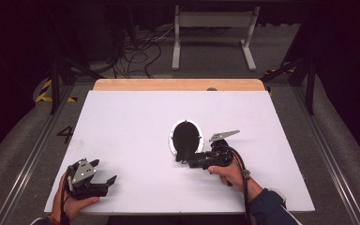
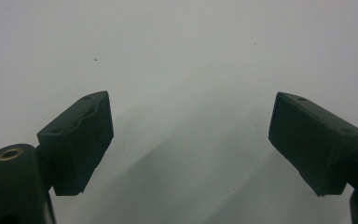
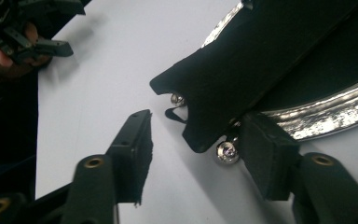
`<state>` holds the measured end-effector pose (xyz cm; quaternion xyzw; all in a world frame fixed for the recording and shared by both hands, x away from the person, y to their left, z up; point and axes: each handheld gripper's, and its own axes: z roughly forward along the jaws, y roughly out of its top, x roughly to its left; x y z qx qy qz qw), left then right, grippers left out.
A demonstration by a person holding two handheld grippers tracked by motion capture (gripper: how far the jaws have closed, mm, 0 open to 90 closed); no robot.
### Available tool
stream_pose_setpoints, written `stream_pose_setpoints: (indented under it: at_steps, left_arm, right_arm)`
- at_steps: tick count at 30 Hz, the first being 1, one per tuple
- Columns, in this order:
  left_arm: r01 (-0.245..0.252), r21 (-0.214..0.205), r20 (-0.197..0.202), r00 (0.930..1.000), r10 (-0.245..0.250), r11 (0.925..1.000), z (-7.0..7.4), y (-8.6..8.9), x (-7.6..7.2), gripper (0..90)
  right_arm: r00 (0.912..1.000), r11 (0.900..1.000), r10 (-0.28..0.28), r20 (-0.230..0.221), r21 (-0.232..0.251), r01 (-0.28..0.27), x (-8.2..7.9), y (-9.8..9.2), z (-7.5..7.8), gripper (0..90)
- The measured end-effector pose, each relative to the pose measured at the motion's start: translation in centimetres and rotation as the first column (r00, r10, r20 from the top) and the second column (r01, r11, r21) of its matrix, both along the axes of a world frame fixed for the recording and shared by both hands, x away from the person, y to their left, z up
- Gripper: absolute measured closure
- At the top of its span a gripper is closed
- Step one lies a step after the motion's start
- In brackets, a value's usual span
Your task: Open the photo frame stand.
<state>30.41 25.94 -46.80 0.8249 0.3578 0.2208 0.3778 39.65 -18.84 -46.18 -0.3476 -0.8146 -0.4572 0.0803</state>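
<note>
White surface point(image 1: 136, 122), and your black pouch point(image 1: 186, 138) lies on a silver plate point(image 1: 172, 140) near the middle. Your right hand-held gripper point(image 3: 191, 154) gapes loose round its near tip, pads not pressing. Left hand-held gripper point(image 2: 191, 140) rests wide open, well apart.

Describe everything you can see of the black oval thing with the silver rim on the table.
The oval object has a shiny silver metal rim around a matte black face, fabric by the look. It lies flat mid-table on the white sheet. A black tab with small silver studs juts from its near end. The right claw straddles that tab, jaws open, not pressing it.
</note>
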Motion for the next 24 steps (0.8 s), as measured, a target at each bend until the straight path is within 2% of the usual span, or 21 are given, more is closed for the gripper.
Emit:
stream_pose_setpoints:
  at_steps: [3,6,9,10,11,12,15,16,21,23,24]
  left_arm:
    - [0.006,0.002,0.001,1.0000,-0.006,1.0000,0.0,-0.1,0.0,14.2]
    - [0.006,0.003,-0.002,1.0000,-0.006,1.0000,0.0,-0.1,0.0,14.1]
    - [0.003,0.011,-0.005,1.0000,-0.003,0.9999,0.0,-0.1,0.1,13.9]
    - [0.003,0.011,-0.005,1.0000,-0.003,0.9999,0.0,-0.1,0.1,13.9]
    - [0.007,0.010,0.000,1.0000,-0.007,0.9999,0.0,-0.2,0.1,13.9]
    - [0.009,0.000,0.004,1.0000,-0.009,1.0000,0.0,-0.4,0.3,13.9]
    - [0.021,0.003,0.005,0.9998,-0.021,0.9998,0.1,-1.0,0.7,13.9]
    - [0.029,0.009,0.007,0.9996,-0.029,0.9995,0.1,-1.3,0.9,13.9]
    - [0.063,0.001,0.022,0.9977,-0.063,0.9980,0.6,-2.8,1.9,14.9]
    - [0.095,-0.014,0.015,0.9954,-0.095,0.9954,0.9,-4.0,2.8,16.7]
    - [0.095,-0.014,0.015,0.9954,-0.095,0.9954,0.9,-4.0,2.8,16.7]
  right_arm:
    - [1.0000,1.0000,0.001,-0.003,0.009,-0.001,0.0,0.0,0.0,43.2]
    - [0.9995,0.9991,-0.020,-0.023,0.036,0.021,0.2,-0.3,-0.1,45.5]
    - [0.9949,0.9941,-0.066,-0.075,0.081,0.072,0.5,-0.7,-0.3,50.7]
    - [0.9949,0.9941,-0.066,-0.075,0.081,0.072,0.5,-0.7,-0.3,50.7]
    - [0.9913,0.9907,-0.090,-0.096,0.093,0.099,0.7,-0.8,-0.3,53.9]
    - [0.9806,0.9822,-0.122,-0.153,0.123,0.142,0.9,-0.9,-0.5,57.0]
    - [0.9760,0.9786,-0.141,-0.166,0.126,0.163,1.1,-0.8,-0.7,59.1]
    - [0.9696,0.9725,-0.143,-0.199,0.154,0.175,1.3,-0.7,-0.8,58.9]
    - [0.9643,0.9650,-0.152,-0.217,0.179,0.192,1.4,-0.6,-0.9,58.7]
    - [0.9566,0.9539,-0.167,-0.239,0.206,0.218,1.6,-0.3,-0.9,56.6]
    - [0.9557,0.9527,-0.173,-0.238,0.206,0.224,1.7,-0.1,-0.9,55.8]
